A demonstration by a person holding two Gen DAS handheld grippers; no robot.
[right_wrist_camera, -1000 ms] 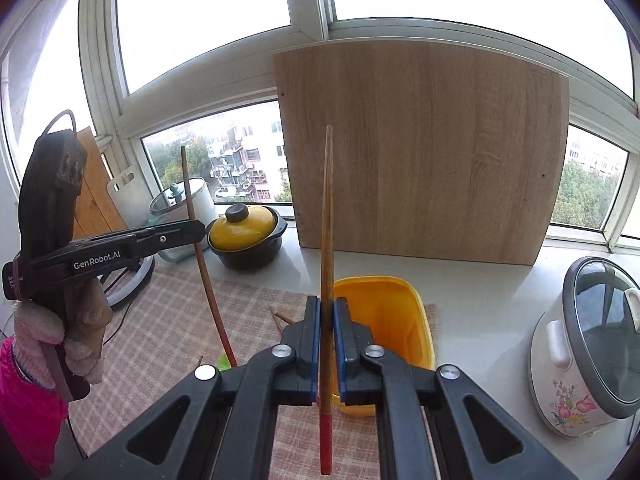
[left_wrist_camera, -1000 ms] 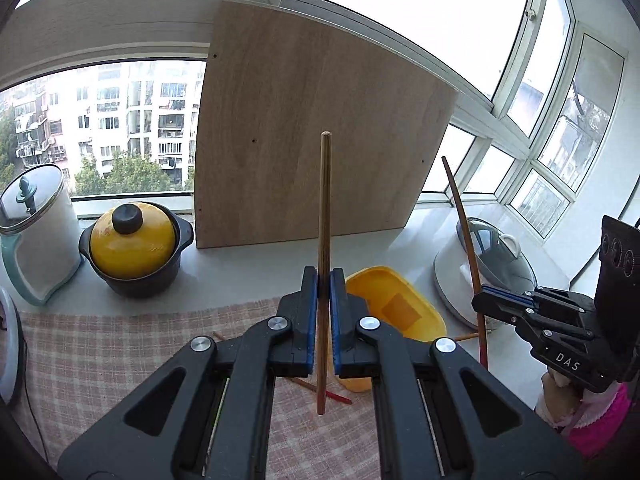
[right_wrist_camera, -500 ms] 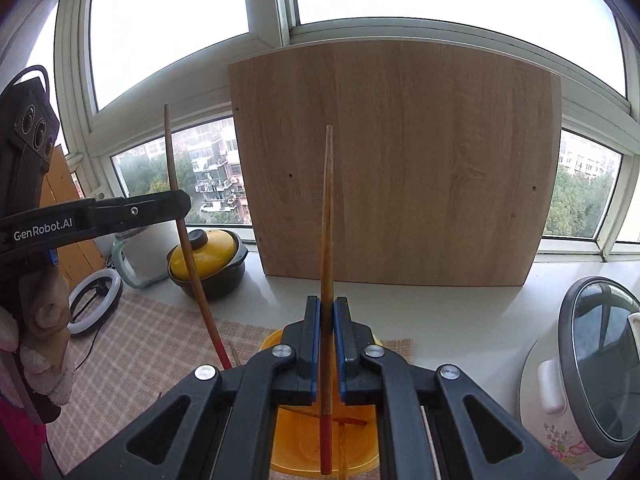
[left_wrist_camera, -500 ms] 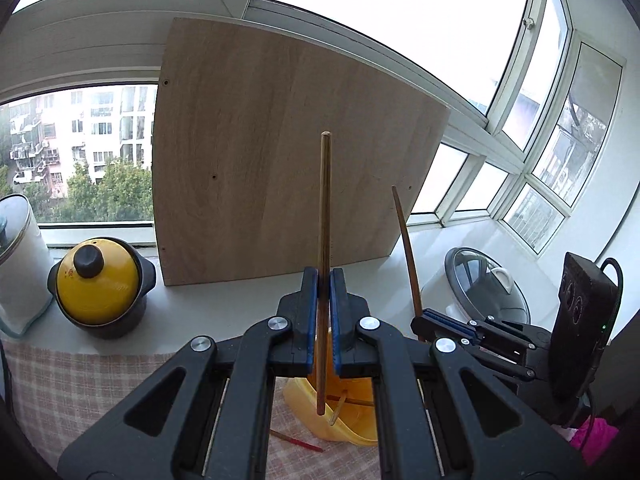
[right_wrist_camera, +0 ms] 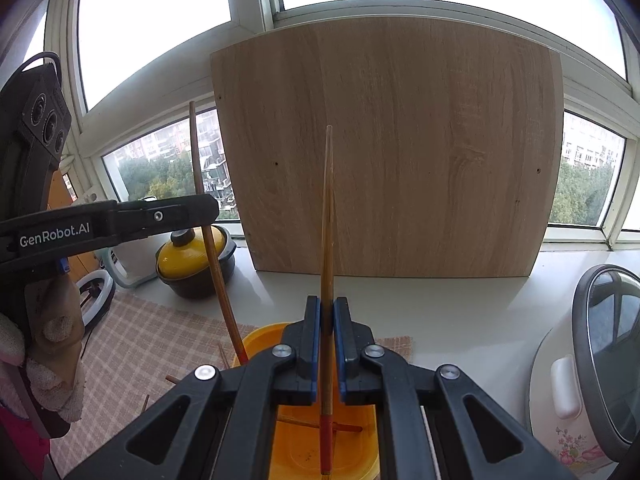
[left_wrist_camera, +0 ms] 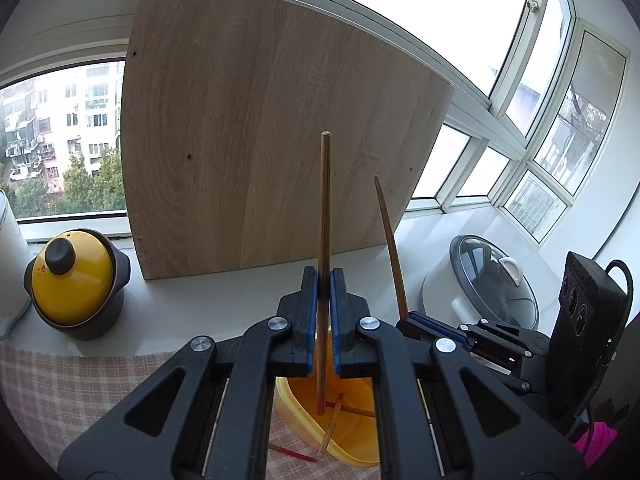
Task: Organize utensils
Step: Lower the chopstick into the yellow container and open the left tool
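My left gripper (left_wrist_camera: 324,312) is shut on an upright wooden chopstick (left_wrist_camera: 325,216) whose red lower tip hangs over the yellow tub (left_wrist_camera: 352,454). My right gripper (right_wrist_camera: 327,344) is shut on a second upright chopstick (right_wrist_camera: 328,216) with its red end inside the same tub (right_wrist_camera: 260,340). In the right wrist view the left gripper (right_wrist_camera: 208,210) shows with its chopstick (right_wrist_camera: 204,216) reaching the tub's left rim. In the left wrist view the right gripper (left_wrist_camera: 412,318) shows with its chopstick (left_wrist_camera: 390,240). Chopsticks lie in the tub, and loose ones (right_wrist_camera: 176,380) lie on the checked cloth (right_wrist_camera: 152,340).
A wooden board (left_wrist_camera: 272,140) leans against the window behind the tub. A yellow-lidded pot (left_wrist_camera: 74,284) stands at left, a white rice cooker (right_wrist_camera: 592,368) at right. A loose red-tipped chopstick (left_wrist_camera: 290,453) lies on the cloth beside the tub.
Both grippers have moved forward and closer together, bringing their chopsticks over the yellow tub. Both stay shut on their chopsticks.
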